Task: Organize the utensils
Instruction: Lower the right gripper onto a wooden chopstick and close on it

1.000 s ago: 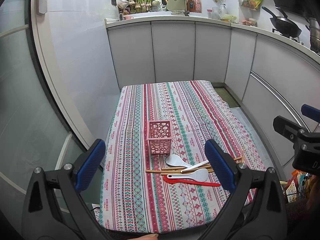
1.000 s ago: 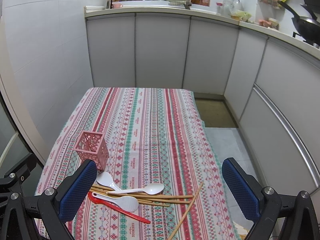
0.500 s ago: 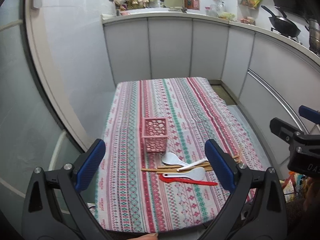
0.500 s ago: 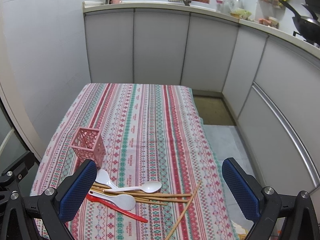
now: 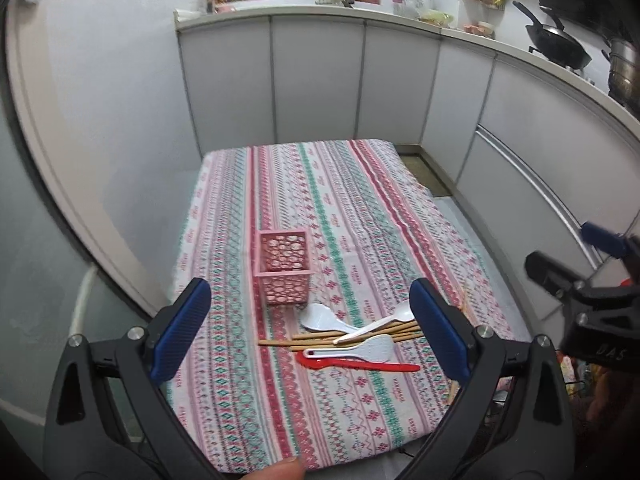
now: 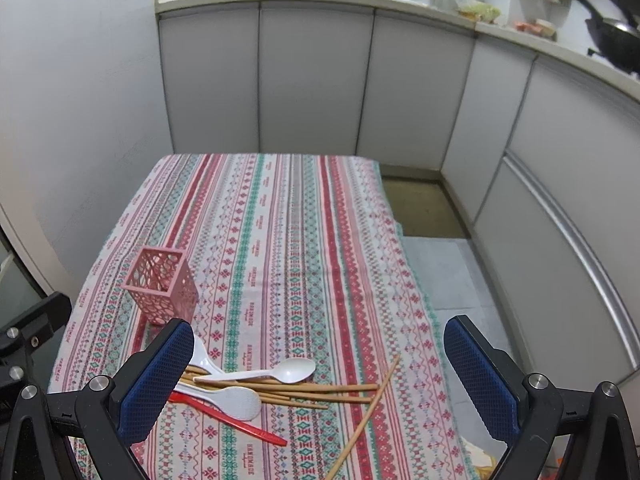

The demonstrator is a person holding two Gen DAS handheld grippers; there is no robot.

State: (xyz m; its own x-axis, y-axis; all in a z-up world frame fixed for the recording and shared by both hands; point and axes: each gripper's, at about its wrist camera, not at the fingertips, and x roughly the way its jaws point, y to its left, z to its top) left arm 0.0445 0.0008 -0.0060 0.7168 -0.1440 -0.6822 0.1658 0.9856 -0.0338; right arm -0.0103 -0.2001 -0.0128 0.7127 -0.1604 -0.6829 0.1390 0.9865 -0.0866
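One pink holder (image 5: 283,266) is seen upright on the striped cloth (image 6: 288,240) covering the counter, toward its left side. Just in front of the holder, one heap of utensils is laid flat. Three white spoons are counted: one (image 6: 260,373) across the chopsticks, one (image 6: 232,400) nearer the front edge, and one (image 5: 322,317) beside the holder's base. One red utensil (image 6: 236,420) is partly covered by the front spoon. The chopsticks (image 6: 304,392) are bundled lengthwise under the spoons; about six are made out, though the exact count cannot be told. One of them (image 6: 366,412) is laid slanting across the bundle's right end. The left tool (image 5: 310,328) is held released, nothing between its blue pads. The right tool (image 6: 316,376) is likewise spread wide and empty, above the heap.
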